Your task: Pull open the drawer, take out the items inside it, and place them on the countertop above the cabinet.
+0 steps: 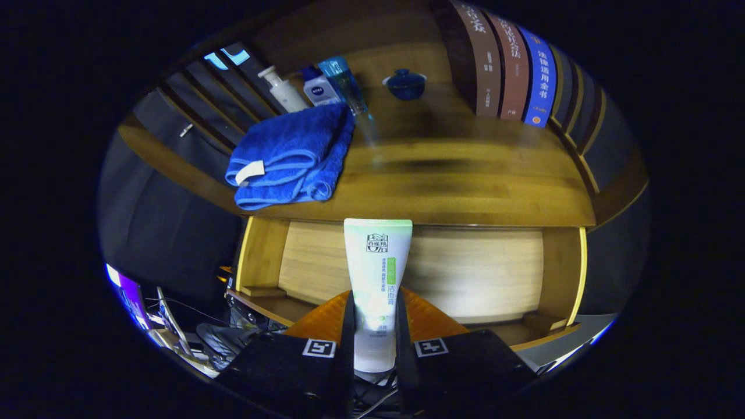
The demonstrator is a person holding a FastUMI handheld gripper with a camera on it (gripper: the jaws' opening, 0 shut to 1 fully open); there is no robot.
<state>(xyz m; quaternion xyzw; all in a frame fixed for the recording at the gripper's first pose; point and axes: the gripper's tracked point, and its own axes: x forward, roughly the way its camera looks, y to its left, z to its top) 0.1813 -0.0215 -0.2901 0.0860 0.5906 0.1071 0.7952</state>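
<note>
The gripper (pixel 375 331) pinches a white tube (pixel 376 279) between its two fingers, both pressing on the tube's lower part near the cap end, while the flat crimped end stands upward just ahead of the fingertips. The tube is held above the open drawer (pixel 483 270), whose pale wooden inside shows behind and on both sides of it. Beyond the drawer lies the wooden bench (pixel 465 180) on top of the cabinet. On the bench, to the left of the tube and further away, a folded blue towel (pixel 291 157) rests near the front edge. Behind the towel stand a white pump bottle (pixel 282 90), a small blue-labelled bottle (pixel 320 88) and a clear blue bottle (pixel 348 84), close together. A dark blue lidded bowl (pixel 405 84) sits further back near the middle. A row of books (pixel 512 70) stands upright at the right side of the bench.
</note>
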